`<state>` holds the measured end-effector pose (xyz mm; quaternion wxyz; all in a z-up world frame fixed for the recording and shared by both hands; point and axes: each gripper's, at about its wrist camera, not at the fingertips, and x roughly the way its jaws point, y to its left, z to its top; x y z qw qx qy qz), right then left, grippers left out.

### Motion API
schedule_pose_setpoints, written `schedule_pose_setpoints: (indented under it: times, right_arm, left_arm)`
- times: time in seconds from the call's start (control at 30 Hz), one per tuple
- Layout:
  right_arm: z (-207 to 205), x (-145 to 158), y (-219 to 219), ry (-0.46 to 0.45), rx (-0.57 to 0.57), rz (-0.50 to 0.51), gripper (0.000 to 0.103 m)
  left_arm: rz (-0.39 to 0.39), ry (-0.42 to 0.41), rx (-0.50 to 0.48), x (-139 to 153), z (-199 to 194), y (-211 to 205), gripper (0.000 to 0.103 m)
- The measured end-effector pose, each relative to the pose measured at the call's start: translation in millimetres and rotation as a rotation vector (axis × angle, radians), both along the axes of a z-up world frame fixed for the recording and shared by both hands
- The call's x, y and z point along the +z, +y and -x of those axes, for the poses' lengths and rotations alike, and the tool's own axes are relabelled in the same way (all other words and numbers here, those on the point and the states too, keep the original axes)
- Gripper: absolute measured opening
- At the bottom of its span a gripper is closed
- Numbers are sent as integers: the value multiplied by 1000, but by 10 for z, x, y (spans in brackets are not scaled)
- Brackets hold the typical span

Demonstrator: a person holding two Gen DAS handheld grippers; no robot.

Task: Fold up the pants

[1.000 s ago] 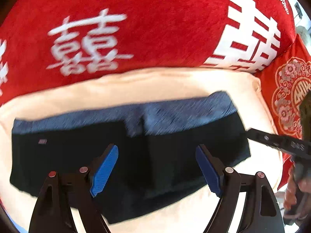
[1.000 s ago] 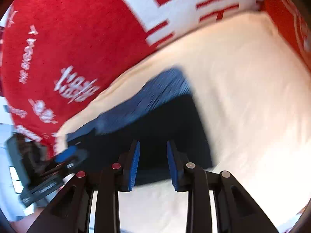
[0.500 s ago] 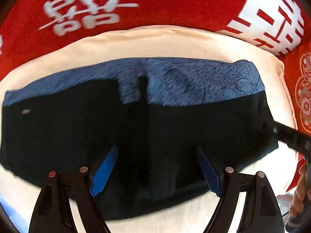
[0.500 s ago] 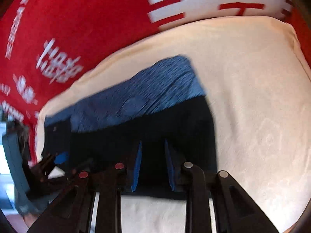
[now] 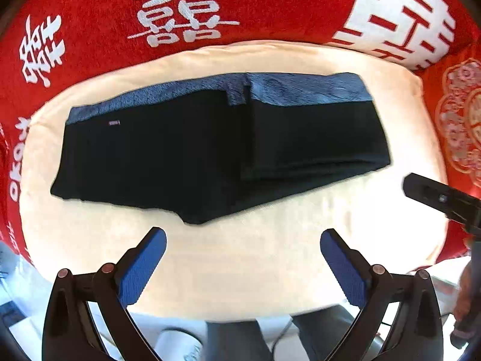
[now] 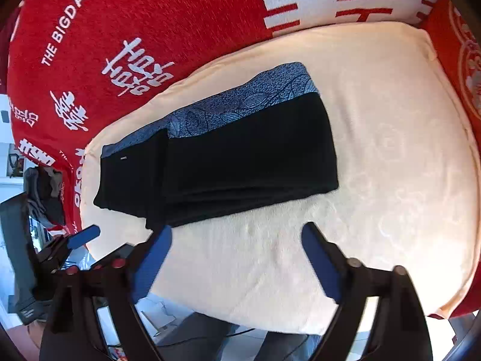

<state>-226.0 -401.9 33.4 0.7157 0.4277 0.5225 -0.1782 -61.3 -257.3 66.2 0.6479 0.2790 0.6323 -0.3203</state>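
Black cloth makes up most of the pants (image 5: pixel 168 153), which are laid on a cream cushion (image 5: pixel 270 258) backed by a red cover (image 5: pixel 270 3) printed with white characters. The pants are seen folded into a compact, roughly rectangular stack: a blue patterned band (image 5: pixel 300 88) runs along the far edge, and a doubled layer is stacked on the right part, its folded edges visible along the near side. In the right wrist view the same stack (image 6: pixel 240 156) is shown lying flat and untouched, with the band (image 6: pixel 240 105) on top at the far side. The folding is judged to be essentially done; at most a final smoothing or squaring of the slightly uneven near edge may be left.

Both tools are held clear of the garment. The left hand-held gripper (image 5: pixel 243 258) is pointed almost straight down over bare cushion just in front of the pants, and its jaws, which have just been opening, are spread wide with nothing between them. The right hand-held gripper (image 6: pixel 237 255) is angled steeply downward near the stack's near edge; its jaws have also just been opening and nothing is held. Each tool is glimpsed at the edge of the other's view, well apart. The pose is read as a release and a drawing away.
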Motion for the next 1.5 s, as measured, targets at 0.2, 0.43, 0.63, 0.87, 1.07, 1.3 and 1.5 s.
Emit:
schedule_pose_setpoints:
  times: [0.2, 0.43, 0.63, 0.87, 1.07, 1.3, 1.5]
  right_arm:
    - [19, 197, 170, 61, 33, 43, 91]
    - [-57, 224, 489, 116, -52, 50, 91]
    - [-392, 280, 1077, 112, -114, 24, 92]
    - [-867, 395, 1637, 106, -96, 36, 91]
    - [-1046, 539, 1855, 121, -64, 53, 92]
    - [-1218, 690, 1909, 78, -9, 80, 92]
    - [-1253, 782, 1926, 58, 51, 117, 95]
  left_arm:
    - [35, 18, -9, 245, 73, 32, 103]
    - [72, 23, -111, 331, -145, 233, 103]
    - [92, 53, -113, 390, -603, 784, 103]
    - [107, 65, -128, 348, -956, 1317, 103]
    - [126, 13, -121, 430, -1149, 1622, 103]
    - [131, 20, -12, 375, -1378, 1896, 103]
    - [147, 26, 51, 391, -1300, 1915, 103]
